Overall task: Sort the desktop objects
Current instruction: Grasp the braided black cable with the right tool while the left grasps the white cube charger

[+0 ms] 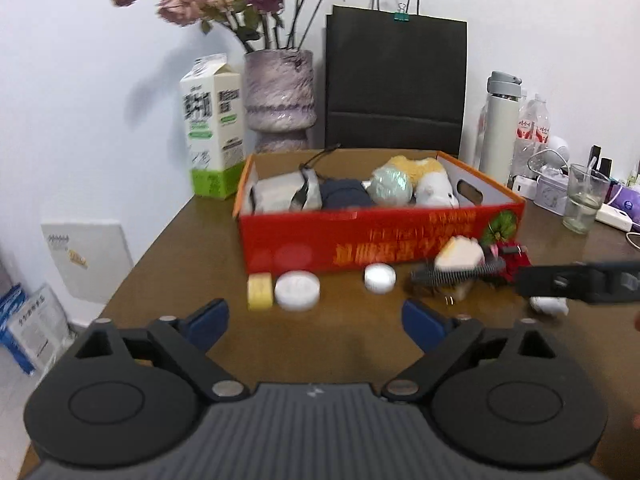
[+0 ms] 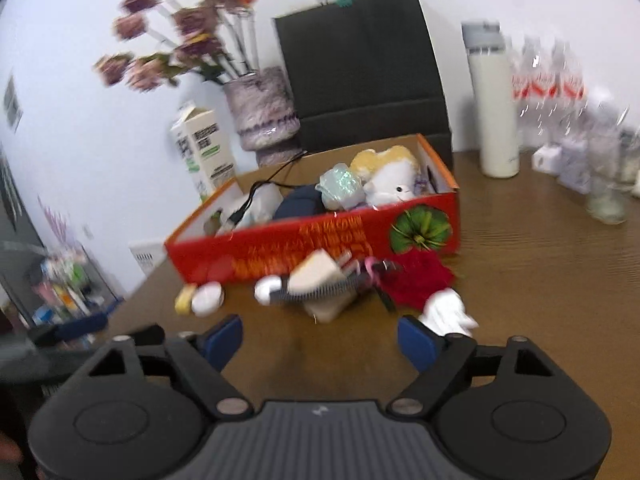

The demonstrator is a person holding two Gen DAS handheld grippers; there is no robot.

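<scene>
Only the left wrist view shows the clear drinking glass [image 1: 585, 197] at the right edge of the frame; only the right wrist view shows the blurred shelf clutter [image 2: 66, 284] at lower left. The red cardboard box [image 1: 360, 236] on the brown wooden desk [image 1: 192, 240] holds a white plush toy [image 1: 434, 192], a pale green bundle [image 1: 392, 186] and a dark blue cloth [image 1: 346, 194]. Before it lie a yellow block [image 1: 260, 291], two white round lids [image 1: 298, 290] and a red fabric piece [image 2: 414, 278]. The left gripper [image 1: 316, 318] and right gripper [image 2: 320, 340] hover with jaws spread, holding nothing.

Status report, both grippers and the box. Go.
Left gripper open, empty. Right gripper open, empty. Red box part filled; loose items on table before it. Nothing in the way.
</scene>
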